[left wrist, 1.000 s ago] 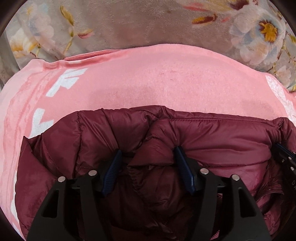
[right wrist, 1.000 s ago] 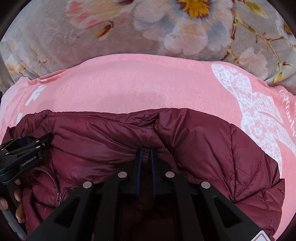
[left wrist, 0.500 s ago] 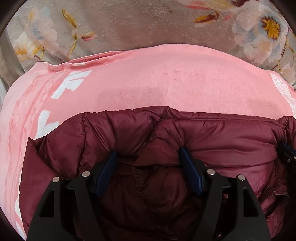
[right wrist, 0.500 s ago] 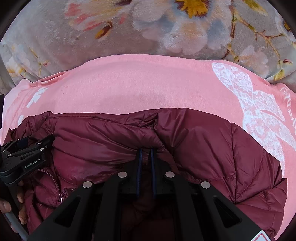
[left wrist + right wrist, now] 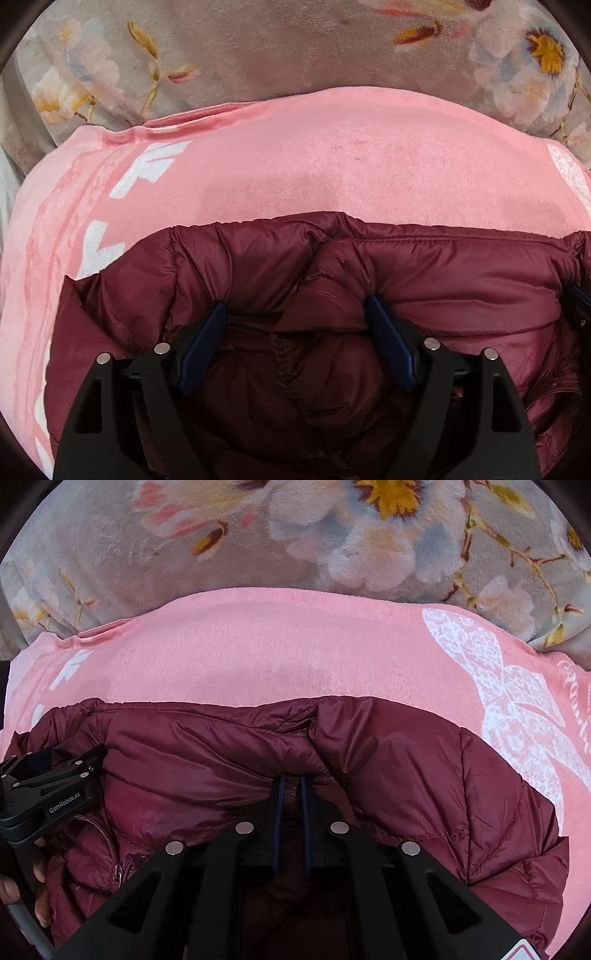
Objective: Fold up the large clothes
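We are laying down the fold: left tongs opening off the jacket, right tongs pinching it; release next.

The left gripper tilts downward, its jaws opening, the 2 blue pads spread wide with maroon jacket fabric lying loose between them. The right gripper tilts down likewise, its pads clamped on a fold of that fabric. A person's fingers wrap the left gripper's handle.
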Action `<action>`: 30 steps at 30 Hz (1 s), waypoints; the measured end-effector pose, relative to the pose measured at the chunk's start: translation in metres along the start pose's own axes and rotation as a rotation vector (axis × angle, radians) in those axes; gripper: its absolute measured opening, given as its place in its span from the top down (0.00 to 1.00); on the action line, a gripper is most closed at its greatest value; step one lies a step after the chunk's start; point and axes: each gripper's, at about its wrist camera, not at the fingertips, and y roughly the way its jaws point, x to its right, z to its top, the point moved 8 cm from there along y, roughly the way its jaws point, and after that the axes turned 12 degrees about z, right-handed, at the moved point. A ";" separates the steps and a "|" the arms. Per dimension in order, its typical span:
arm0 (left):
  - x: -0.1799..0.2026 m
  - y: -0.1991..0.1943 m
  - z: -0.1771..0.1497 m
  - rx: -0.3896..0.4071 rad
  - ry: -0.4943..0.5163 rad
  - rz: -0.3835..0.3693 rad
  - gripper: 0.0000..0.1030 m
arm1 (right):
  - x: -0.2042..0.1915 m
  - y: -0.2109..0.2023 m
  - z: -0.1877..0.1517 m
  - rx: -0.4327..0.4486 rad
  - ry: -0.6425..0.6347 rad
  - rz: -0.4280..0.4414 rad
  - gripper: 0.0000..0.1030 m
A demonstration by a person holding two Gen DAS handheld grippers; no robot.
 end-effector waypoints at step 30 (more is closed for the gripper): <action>-0.267 -0.189 -0.318 -0.289 -0.368 -0.328 0.11 | 0.036 -0.343 -0.339 -0.029 0.246 0.154 0.41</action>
